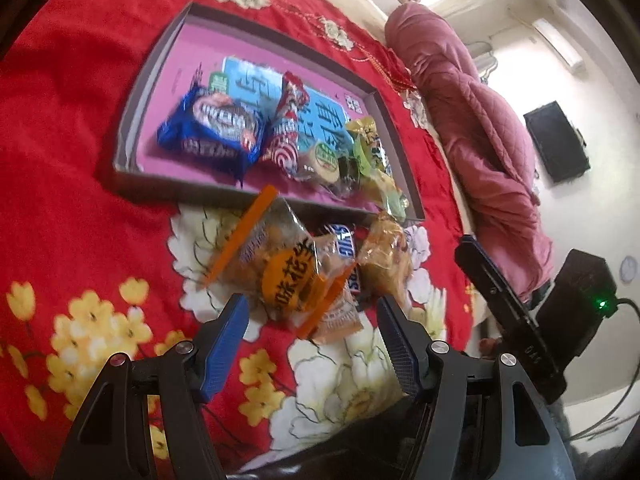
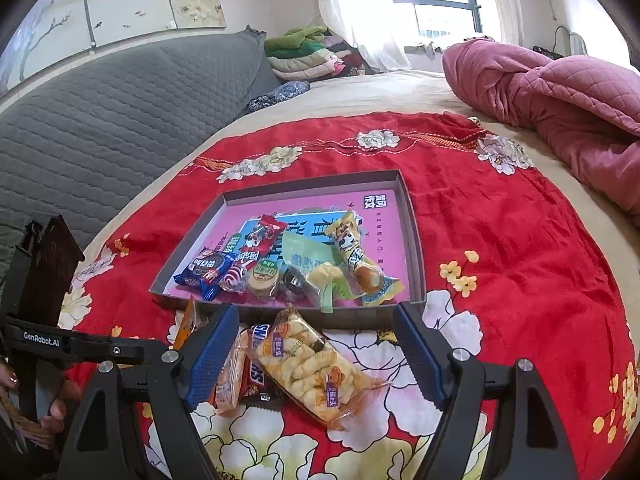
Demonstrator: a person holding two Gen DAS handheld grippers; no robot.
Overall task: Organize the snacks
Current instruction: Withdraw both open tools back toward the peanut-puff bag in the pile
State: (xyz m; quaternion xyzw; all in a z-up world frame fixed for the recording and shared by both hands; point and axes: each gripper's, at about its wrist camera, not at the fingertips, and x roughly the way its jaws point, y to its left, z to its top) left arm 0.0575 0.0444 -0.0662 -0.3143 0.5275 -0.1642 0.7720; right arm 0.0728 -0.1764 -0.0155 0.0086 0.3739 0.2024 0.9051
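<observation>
Ahead of my right gripper point(image 2: 314, 338) sits the shallow box point(image 2: 416, 240). In it, left to right, I see a blue cookie pack point(image 2: 204, 272), a red-and-white wrapper point(image 2: 256, 252), a round green-labelled cake point(image 2: 262, 280), a green packet point(image 2: 308, 264) and a yellow roll point(image 2: 358, 260). Both my grippers stand spread, pinching nothing. Loose snacks lie just before the fingers: an orange-edged bag point(image 1: 280, 268) between my left gripper's point(image 1: 314, 320) fingers, a clear puff bag point(image 2: 312, 364) between my right's.
</observation>
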